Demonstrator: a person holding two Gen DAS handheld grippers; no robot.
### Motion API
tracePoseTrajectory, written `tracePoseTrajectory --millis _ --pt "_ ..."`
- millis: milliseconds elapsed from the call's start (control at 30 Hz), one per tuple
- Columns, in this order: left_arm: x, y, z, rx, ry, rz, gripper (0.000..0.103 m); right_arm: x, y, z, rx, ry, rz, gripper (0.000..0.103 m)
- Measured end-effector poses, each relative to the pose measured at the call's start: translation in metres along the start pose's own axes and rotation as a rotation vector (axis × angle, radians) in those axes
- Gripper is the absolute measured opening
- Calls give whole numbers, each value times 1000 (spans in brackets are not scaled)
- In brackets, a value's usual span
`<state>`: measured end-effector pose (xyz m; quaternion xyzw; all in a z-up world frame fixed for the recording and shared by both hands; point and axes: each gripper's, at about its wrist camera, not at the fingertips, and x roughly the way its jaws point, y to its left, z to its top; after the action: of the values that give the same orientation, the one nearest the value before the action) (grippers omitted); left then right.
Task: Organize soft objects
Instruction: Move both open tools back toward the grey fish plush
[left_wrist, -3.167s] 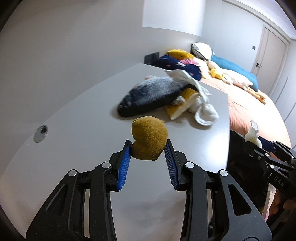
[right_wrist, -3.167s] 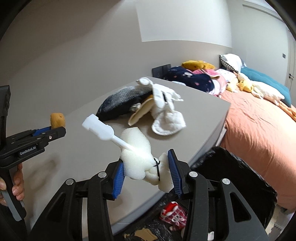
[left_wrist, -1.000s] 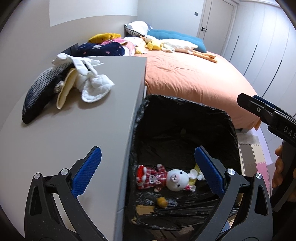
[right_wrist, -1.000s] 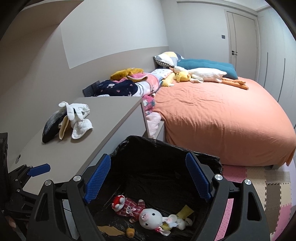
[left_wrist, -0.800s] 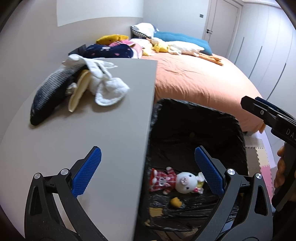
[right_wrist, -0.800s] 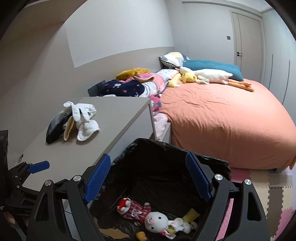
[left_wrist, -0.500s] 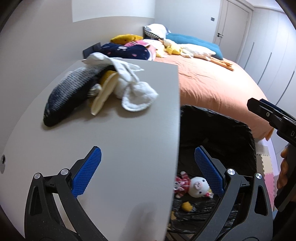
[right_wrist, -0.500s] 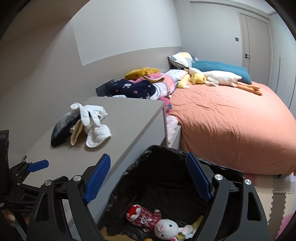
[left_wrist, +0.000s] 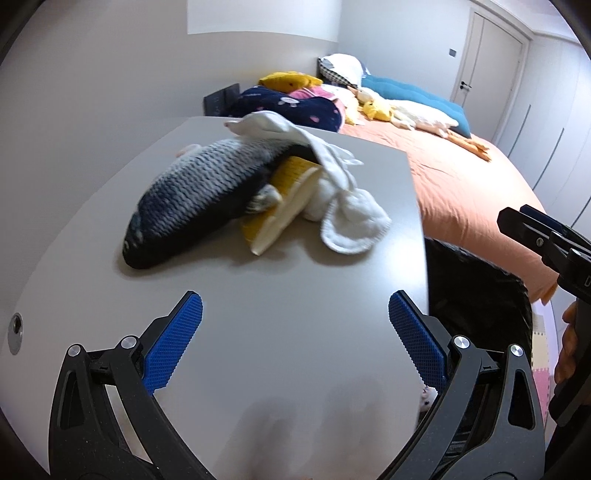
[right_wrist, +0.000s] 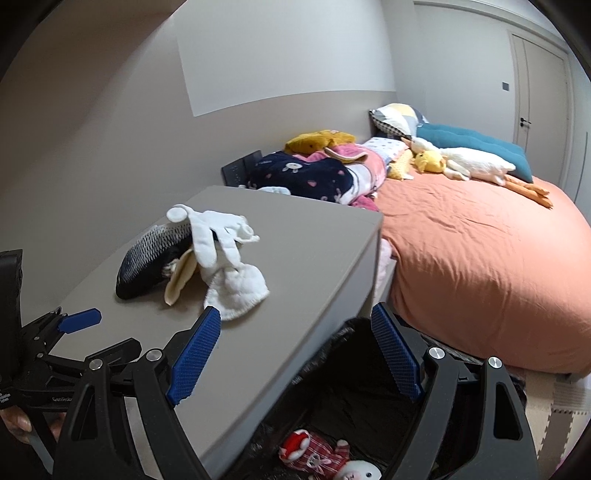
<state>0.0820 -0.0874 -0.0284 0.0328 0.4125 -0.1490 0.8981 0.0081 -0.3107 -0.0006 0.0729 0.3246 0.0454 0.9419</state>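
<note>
A grey-and-navy fish plush (left_wrist: 207, 192) (right_wrist: 155, 254) lies on the grey desk (left_wrist: 280, 332) (right_wrist: 314, 251), with a white rabbit plush (left_wrist: 332, 192) (right_wrist: 225, 254) draped over it and a yellow-and-cream toy (left_wrist: 284, 206) (right_wrist: 181, 277) tucked between them. My left gripper (left_wrist: 295, 332) hovers open over the bare desk, short of the pile, holding nothing. My right gripper (right_wrist: 295, 347) is open and empty above the desk's corner and the black-lined bin (right_wrist: 354, 417) (left_wrist: 476, 291). A red-checked doll (right_wrist: 314, 454) and a white plush head (right_wrist: 360, 472) lie in the bin.
An orange bed (right_wrist: 480, 251) (left_wrist: 461, 177) stands right of the desk, piled with plush toys and pillows (right_wrist: 454, 155) at its head. Folded blankets (right_wrist: 317, 173) sit behind the desk. A cable hole (left_wrist: 14, 326) marks the desk's left side. Foam floor mats (right_wrist: 550, 410) lie beyond the bin.
Both grippers held toys 3.2 s ago and are now open and empty. Over the last second both swung left from above the bin toward the desk; the pile looms closer in the left view.
</note>
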Motion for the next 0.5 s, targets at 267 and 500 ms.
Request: tracePoseTrajectory --millis 267,500 --pt "8 32 19 -21 -22 38 98 29 20 22 -11 3 46 84" --pt "26 59 38 2 -26 74 98 61 43 40 -38 20 87 84"
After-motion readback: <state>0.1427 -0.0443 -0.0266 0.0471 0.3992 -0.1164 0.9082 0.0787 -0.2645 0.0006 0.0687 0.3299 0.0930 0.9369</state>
